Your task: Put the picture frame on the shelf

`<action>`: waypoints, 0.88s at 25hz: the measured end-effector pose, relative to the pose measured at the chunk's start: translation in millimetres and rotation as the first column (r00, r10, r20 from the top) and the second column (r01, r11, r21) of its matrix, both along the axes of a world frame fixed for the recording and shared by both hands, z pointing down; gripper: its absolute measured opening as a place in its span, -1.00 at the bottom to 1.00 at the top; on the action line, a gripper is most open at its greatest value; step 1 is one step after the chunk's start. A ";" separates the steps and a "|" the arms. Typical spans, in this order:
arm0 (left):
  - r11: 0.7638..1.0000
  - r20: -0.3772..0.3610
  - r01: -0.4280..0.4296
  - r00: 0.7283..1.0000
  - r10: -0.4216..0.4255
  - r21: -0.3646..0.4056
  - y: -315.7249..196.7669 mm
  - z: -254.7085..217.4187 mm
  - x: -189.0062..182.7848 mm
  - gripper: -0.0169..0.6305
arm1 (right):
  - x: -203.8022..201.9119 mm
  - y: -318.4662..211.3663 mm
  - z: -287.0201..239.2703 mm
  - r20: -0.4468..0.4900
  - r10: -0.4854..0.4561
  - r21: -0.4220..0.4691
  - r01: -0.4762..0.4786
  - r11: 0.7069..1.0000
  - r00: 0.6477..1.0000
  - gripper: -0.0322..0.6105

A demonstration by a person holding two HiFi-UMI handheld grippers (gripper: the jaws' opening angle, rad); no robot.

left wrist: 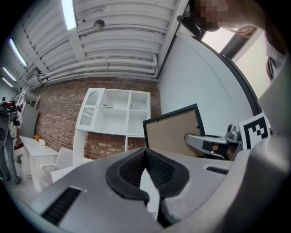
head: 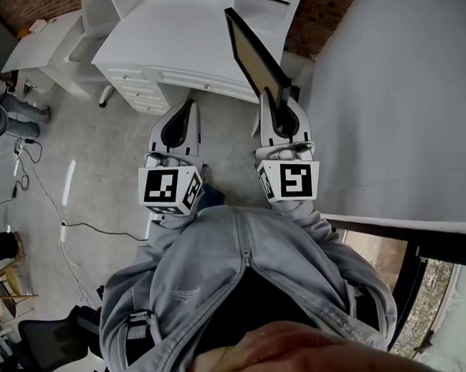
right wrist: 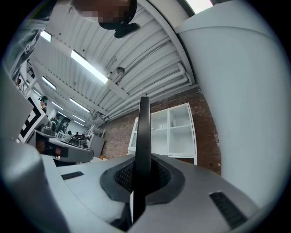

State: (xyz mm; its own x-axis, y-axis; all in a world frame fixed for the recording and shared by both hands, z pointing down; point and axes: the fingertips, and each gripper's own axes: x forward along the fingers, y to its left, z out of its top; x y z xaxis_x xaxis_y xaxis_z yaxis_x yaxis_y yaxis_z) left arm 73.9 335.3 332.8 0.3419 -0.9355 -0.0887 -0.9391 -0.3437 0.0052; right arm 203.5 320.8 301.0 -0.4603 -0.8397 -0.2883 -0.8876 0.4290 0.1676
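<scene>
Your right gripper (right wrist: pixel 142 175) is clamped on one edge of the frame (right wrist: pixel 144 132), which stands edge-on and rises up and forward from the jaws. Your left gripper (left wrist: pixel 146 164) is pressed together on nothing, just beside the right. The shelf (left wrist: pixel 113 113) stands ahead against the brick wall (left wrist: pixel 59 109), well apart from the frame, with open air between. A pale wall (head: pixel 399 97) runs near your right side.

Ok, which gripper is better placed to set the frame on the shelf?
Right, most likely. The right gripper is shut on the frame, with the shelf straight ahead in its view. The left gripper is shut on nothing beside it.
</scene>
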 end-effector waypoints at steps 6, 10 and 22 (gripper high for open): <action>0.999 0.001 -0.032 0.999 0.032 -0.007 -41.8 0.7 -31.8 -0.92 | -35.3 -39.4 -1.2 -0.012 0.019 -0.005 -0.019 1.000 1.000 -0.80; 1.000 0.010 -0.024 1.000 0.024 0.008 -115.8 -13.0 -47.2 -0.92 | -49.6 -113.7 -11.1 -0.015 0.015 0.002 -0.015 1.000 1.000 -0.80; 0.993 0.012 -0.115 0.993 0.115 0.020 -214.3 -25.6 -91.7 -0.92 | -101.5 -205.0 -19.9 -0.005 0.076 0.003 -0.076 0.997 0.997 -0.80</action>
State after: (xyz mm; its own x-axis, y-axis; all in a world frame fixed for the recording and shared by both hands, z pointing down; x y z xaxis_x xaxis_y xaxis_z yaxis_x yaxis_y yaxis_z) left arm -17.8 121.0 307.1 0.4480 -0.8881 -0.1029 -0.8934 -0.4491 -0.0128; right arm 102.0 115.8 281.1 -0.3968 -0.8712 -0.2889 -0.9167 0.3601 0.1732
